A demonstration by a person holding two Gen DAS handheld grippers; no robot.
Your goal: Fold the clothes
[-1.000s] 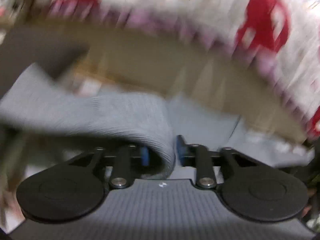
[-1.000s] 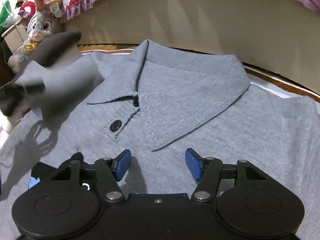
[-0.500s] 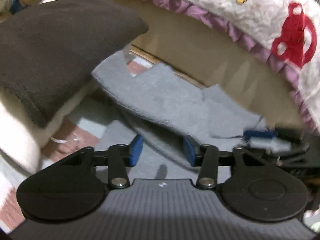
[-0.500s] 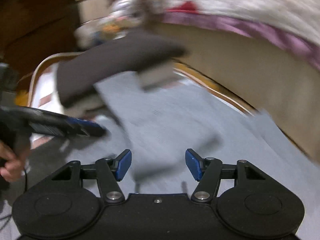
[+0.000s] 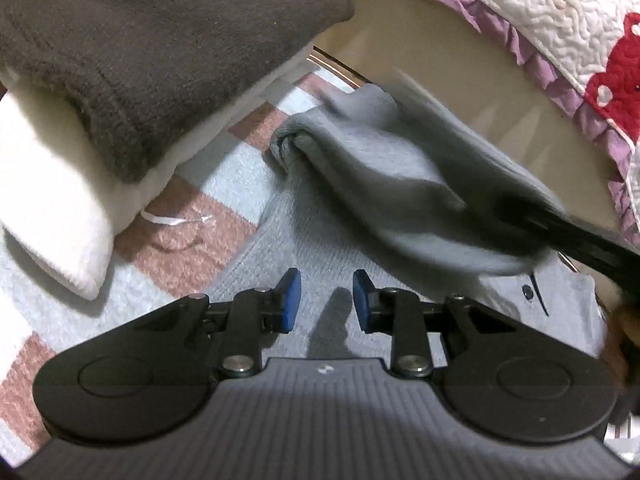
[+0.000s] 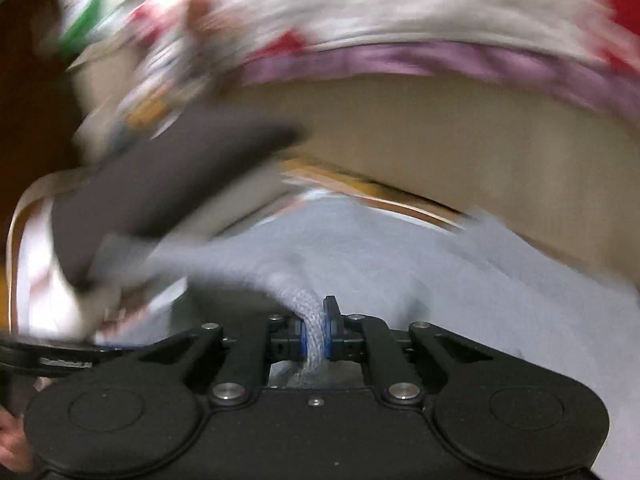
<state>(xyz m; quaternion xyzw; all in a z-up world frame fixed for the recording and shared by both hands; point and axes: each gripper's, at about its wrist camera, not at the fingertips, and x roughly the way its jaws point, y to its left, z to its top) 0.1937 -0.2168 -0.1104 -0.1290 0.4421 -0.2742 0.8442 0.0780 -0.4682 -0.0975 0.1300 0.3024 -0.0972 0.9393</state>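
Observation:
A grey knit polo sweater [image 5: 320, 240] lies on a checked pink and pale blue cover. Its sleeve [image 5: 384, 168] is lifted and stretched over the body, blurred by motion. My left gripper [image 5: 323, 296] is open and empty, low over the sweater's body. My right gripper [image 6: 316, 332] is shut on a bunched fold of the grey sleeve [image 6: 310, 320]. In the left wrist view the right gripper shows as a dark blurred shape [image 5: 580, 236] at the sleeve's far end. The sweater's placket button [image 5: 527, 291] shows at right.
A folded dark brown garment [image 5: 140, 48] rests on a white one [image 5: 52, 184] at the left, close to the sweater. A beige headboard [image 5: 460, 64] and a quilted white, red and purple cover [image 5: 560, 28] stand behind. The right wrist view is heavily blurred.
My left gripper let go of the sleeve and dropped low over the sweater. My right gripper swung left, closed on the sleeve and is pulling it across the body.

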